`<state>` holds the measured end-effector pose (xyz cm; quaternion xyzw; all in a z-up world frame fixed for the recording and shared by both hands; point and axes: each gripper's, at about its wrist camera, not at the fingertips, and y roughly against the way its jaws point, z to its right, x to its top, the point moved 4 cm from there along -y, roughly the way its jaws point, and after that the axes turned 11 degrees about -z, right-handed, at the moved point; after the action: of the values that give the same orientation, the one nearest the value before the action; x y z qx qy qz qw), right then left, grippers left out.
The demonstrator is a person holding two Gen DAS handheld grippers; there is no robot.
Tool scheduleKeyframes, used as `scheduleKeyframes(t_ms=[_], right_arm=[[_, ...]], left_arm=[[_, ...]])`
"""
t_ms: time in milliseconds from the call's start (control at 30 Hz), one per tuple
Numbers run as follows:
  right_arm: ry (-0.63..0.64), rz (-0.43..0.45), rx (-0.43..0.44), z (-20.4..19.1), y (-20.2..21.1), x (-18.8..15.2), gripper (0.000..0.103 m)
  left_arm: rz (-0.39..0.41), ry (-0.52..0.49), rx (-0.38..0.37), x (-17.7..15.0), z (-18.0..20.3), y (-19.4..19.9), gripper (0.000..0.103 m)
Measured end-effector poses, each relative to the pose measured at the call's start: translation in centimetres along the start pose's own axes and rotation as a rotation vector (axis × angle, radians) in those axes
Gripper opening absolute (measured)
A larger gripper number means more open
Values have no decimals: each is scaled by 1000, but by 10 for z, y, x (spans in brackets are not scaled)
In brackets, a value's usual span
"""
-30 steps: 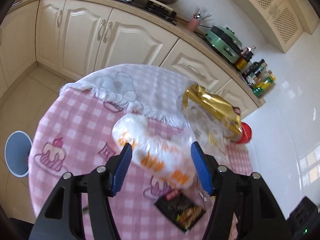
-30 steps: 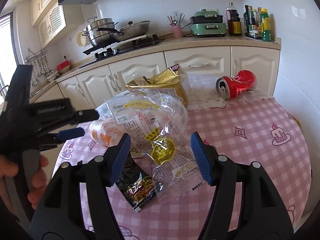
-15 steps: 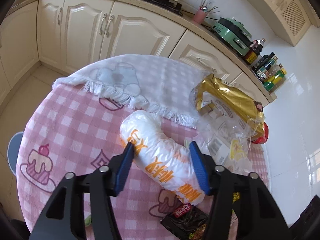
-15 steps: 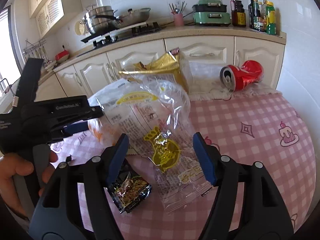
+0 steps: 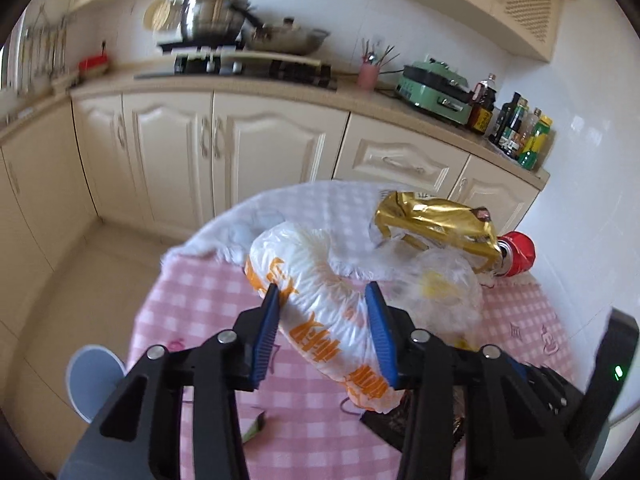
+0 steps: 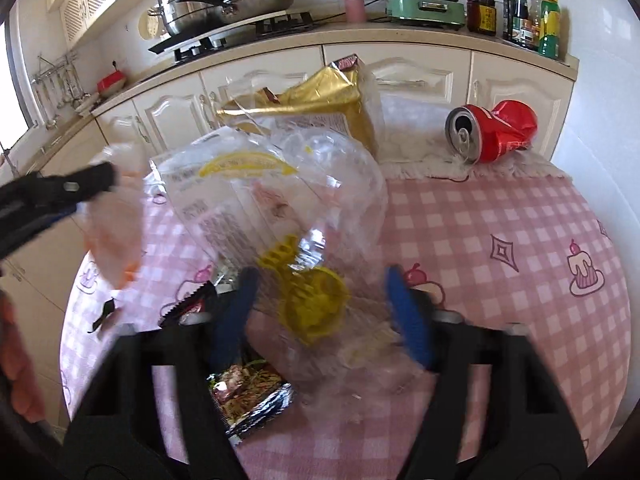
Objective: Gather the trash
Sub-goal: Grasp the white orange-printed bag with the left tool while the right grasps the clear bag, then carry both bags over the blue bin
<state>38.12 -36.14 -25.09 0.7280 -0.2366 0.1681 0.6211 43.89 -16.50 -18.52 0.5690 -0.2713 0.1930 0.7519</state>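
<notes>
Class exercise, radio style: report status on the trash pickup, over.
Left gripper just closing, clamped on white-and-orange bag. Right gripper just closing around clear plastic bag; contact unclear. Gold bag, red can, dark wrapper on table.

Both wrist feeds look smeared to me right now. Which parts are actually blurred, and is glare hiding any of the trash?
Left wrist view: stove and pots streaked by motion blur, but the white orange-printed bag between the left claw pads stays sharp. Right wrist view: the right claw and clear plastic bag are smeared; the red can is crisp. Both are fisheye-bent; glare only glints off the clear plastic bag.
</notes>
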Motion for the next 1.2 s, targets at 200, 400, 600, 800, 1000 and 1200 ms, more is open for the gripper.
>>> scheduleKeyframes(t_ms=[200,400,600,800,1000,1200], right_arm=[[10,-16,17,1,1,-4,13],[-1,43,18,-3,30,-9,10],[40,170,30,-40,89,-3,10],[161,214,86,-116,108,-3,10],[279,180,177,-210,94,-10,10],[403,139,269,-318,70,-21,10]], left_arm=[[8,-22,-13,-4,-4,19,42],[12,-57,-17,-15,-5,34,42],[48,-79,-39,-22,-12,64,42],[104,-51,4,-25,-54,101,42],[126,28,84,-39,-132,133,42],[135,149,172,-61,-235,160,42]])
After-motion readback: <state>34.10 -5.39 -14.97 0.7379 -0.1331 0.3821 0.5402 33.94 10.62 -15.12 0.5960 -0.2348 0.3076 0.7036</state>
